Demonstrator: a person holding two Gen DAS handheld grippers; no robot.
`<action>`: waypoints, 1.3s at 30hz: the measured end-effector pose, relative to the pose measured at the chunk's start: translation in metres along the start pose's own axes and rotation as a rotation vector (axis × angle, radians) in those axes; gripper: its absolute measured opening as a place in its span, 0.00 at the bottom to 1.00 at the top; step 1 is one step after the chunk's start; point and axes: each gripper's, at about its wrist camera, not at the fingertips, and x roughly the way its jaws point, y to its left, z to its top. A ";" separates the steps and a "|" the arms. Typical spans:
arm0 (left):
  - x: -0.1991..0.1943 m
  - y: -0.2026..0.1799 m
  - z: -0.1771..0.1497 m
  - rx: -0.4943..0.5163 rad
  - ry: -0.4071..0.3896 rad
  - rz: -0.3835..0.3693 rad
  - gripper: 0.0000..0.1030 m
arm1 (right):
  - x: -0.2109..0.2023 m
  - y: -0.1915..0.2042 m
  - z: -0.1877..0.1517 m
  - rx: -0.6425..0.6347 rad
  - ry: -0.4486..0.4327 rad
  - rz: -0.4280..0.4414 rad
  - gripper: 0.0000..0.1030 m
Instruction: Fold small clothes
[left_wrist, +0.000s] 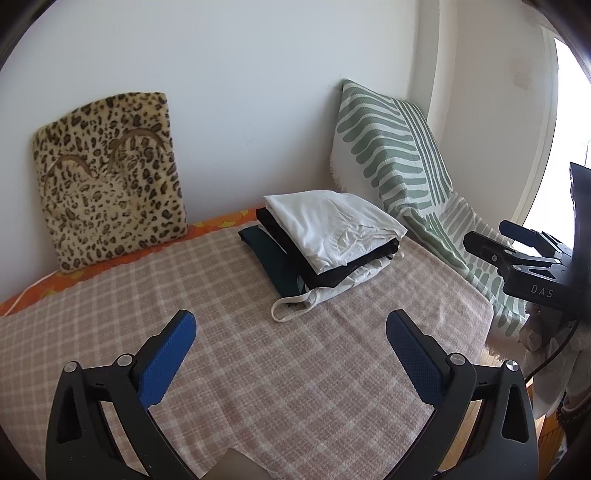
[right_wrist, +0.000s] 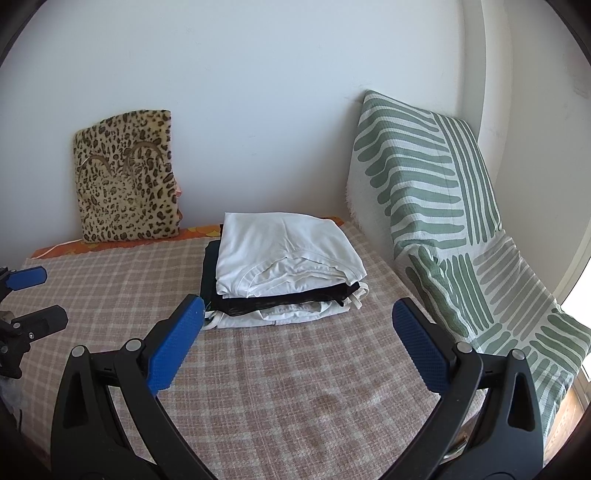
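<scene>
Left claw (left_wrist: 291, 325): released, blue-padded fingers (left_wrist: 166, 360) spread wide above the checked blanket (left_wrist: 258, 369), nothing between them.
Left wrist view, clothes: a folded stack (left_wrist: 325, 240) lies on the blanket ahead of the claw, well apart from it. A white T-shirt (left_wrist: 328, 221) is on top, a black garment (left_wrist: 291, 251) under it, a dark green piece (left_wrist: 269, 254) jutting out at the left, and a cream top at the bottom whose strap (left_wrist: 291, 306) loops out onto the blanket.
Left wrist view, surroundings: a leopard-print cushion (left_wrist: 107, 177) leans upright on the white wall (left_wrist: 240, 74); a green-and-white striped throw (left_wrist: 402, 155) drapes over something at the right. An orange patterned cover (left_wrist: 218, 221) shows at the blanket's far edge.
Left wrist view, other tool: the right claw (left_wrist: 495, 240) enters from the right edge, off the bed's corner.
Right claw (right_wrist: 298, 321): released, its fingers (right_wrist: 173, 350) spread with nothing held, the left fingertip just in front of the stack's near corner.
Right wrist view, clothes: the same stack (right_wrist: 284, 266) sits mid-blanket (right_wrist: 295, 398), the T-shirt (right_wrist: 284, 247) uppermost.
Right wrist view, surroundings: the cushion (right_wrist: 127, 177) stands at the back left, the throw (right_wrist: 443, 206) at the right.
Right wrist view, other tool: the left claw (right_wrist: 35, 295) shows at the left edge, its fingers parted.
</scene>
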 end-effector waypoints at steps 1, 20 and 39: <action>0.000 0.000 0.000 0.001 0.000 0.001 1.00 | 0.000 0.000 0.000 -0.002 0.000 0.000 1.00; 0.002 0.003 -0.004 0.019 0.004 0.001 1.00 | 0.009 0.005 0.000 -0.017 0.009 0.023 1.00; 0.001 0.002 -0.005 0.019 -0.002 -0.008 1.00 | 0.014 0.008 0.002 -0.027 0.009 0.039 1.00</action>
